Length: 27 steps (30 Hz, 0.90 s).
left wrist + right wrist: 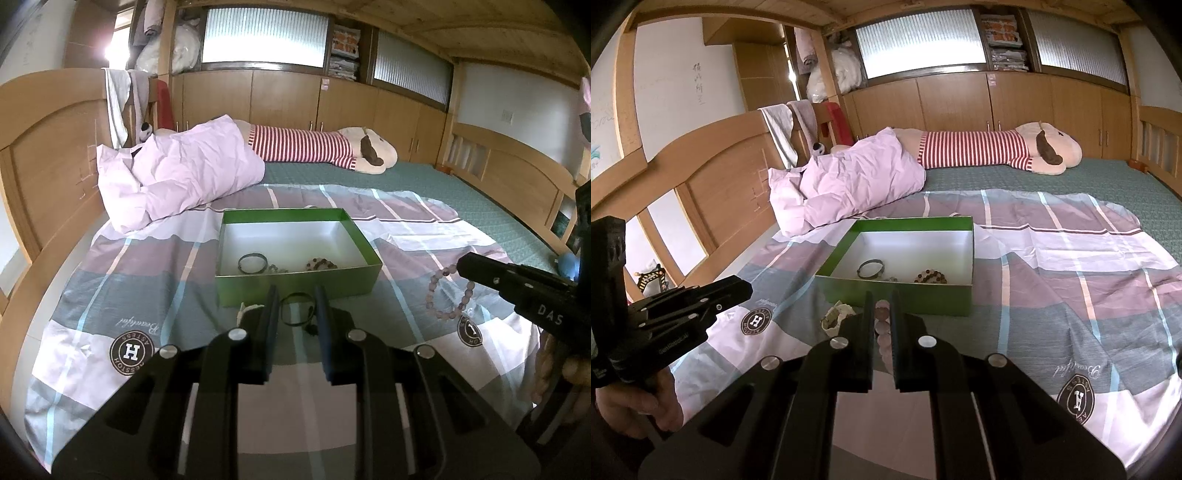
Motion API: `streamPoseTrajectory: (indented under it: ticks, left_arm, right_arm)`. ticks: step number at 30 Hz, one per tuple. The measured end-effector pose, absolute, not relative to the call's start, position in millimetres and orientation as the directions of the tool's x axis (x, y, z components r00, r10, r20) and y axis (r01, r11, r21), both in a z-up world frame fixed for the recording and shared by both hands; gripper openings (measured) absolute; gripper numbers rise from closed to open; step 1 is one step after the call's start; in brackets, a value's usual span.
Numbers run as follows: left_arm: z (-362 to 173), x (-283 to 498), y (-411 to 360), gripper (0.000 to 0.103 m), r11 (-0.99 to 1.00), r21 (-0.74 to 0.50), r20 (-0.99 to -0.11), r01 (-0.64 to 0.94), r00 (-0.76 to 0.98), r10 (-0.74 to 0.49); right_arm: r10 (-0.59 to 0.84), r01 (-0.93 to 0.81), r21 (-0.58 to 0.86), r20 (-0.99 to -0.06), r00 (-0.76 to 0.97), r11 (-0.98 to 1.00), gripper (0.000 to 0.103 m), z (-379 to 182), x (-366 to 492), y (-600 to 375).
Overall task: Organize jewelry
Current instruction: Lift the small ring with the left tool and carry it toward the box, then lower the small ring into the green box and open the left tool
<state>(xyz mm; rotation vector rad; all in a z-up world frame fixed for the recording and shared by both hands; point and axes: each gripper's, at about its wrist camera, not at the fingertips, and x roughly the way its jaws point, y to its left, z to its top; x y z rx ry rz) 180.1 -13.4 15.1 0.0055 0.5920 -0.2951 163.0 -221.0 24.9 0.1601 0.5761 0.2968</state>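
Observation:
A green box (295, 286) (897, 299) with a white inside stands on the bedsheet and holds a dark bangle (252, 263) (871, 268) and a brown bead bracelet (321, 264) (931, 277). My left gripper (295, 295) is open around a thin black ring bracelet (296, 314) lying before the box. My right gripper (880, 299) is shut on a pink bead bracelet (882, 325), which hangs from its tip in the left wrist view (448, 291). A pale shell-like piece (836, 317) lies left of it.
A crumpled pink pillow (177, 173) lies behind the box at left. A long striped plush toy (314, 146) lies across the far bed. Wooden headboard (48, 155) on the left, wooden rail (517, 173) on the right.

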Motion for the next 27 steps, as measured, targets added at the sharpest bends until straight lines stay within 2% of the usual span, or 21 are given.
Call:
streamPoseTrajectory:
  ticks: [19, 27]
  left_arm:
    - [9.3, 184.1, -10.7, 0.020, 0.960, -0.076, -0.566, 0.268, 0.781, -0.263]
    - [1.9, 228.3, -18.7, 0.020, 0.968, -0.078, -0.595, 0.239, 0.768, -0.238]
  right_arm:
    - [0.330, -0.240, 0.234, -0.519, 0.788, 0.942, 0.008, 24.6, 165.0, -217.0]
    - [0.329, -0.239, 0.234, -0.513, 0.793, 0.942, 0.008, 25.4, 205.7, -211.5]
